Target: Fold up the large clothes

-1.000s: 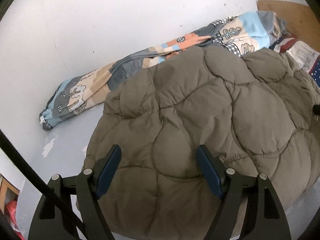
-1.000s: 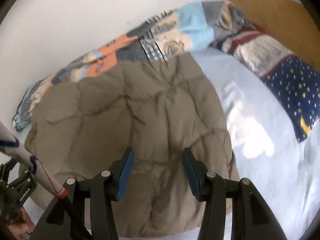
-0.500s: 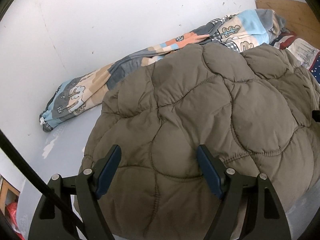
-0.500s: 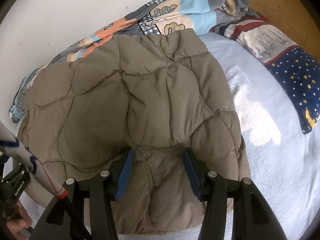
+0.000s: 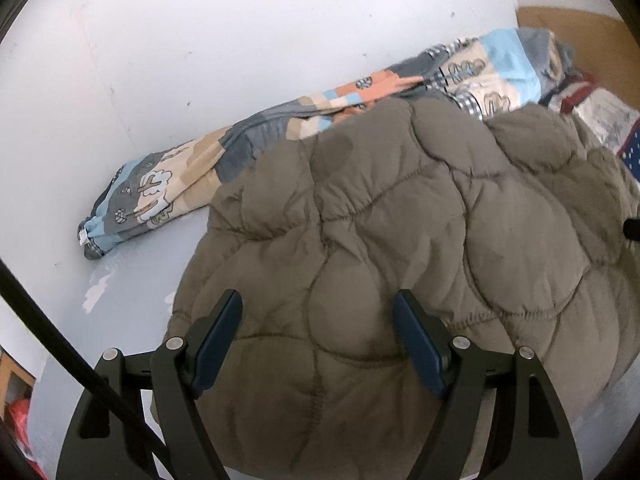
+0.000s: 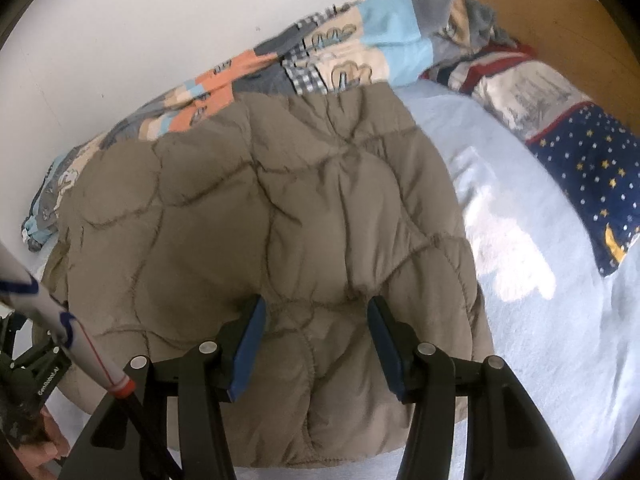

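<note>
Quilted olive-brown jacket lies spread on the pale blue bed sheet, puffed and bunched, filling the middle of both wrist views.

My left gripper sits at the jacket's near edge, at 6 o'clock in its own view. Jaws stand wide apart; a rounded quilted panel bulges up between the blue pads. Pads look clear of the fabric or at most brushing it; no pinch visible, so I read this one as released.

My right gripper is likewise at 6 o'clock in its view, over the jacket's near hem. Jaws narrower than the left pair but parted, with a creased fold of jacket between the pads. Cloth runs close to both pads; no squeeze marks that I can make out. Released, not clamped.

Jacket's far edge, toward 12 o'clock, butts against a rolled patchwork blanket that lies along the white wall.

At 2 o'clock in the right view: a pillow with stripes and a navy star print, against a wooden headboard.

At 8 o'clock in the right view: a white pole with red and blue marks, the left gripper's black body, and part of my hand below it.
</note>
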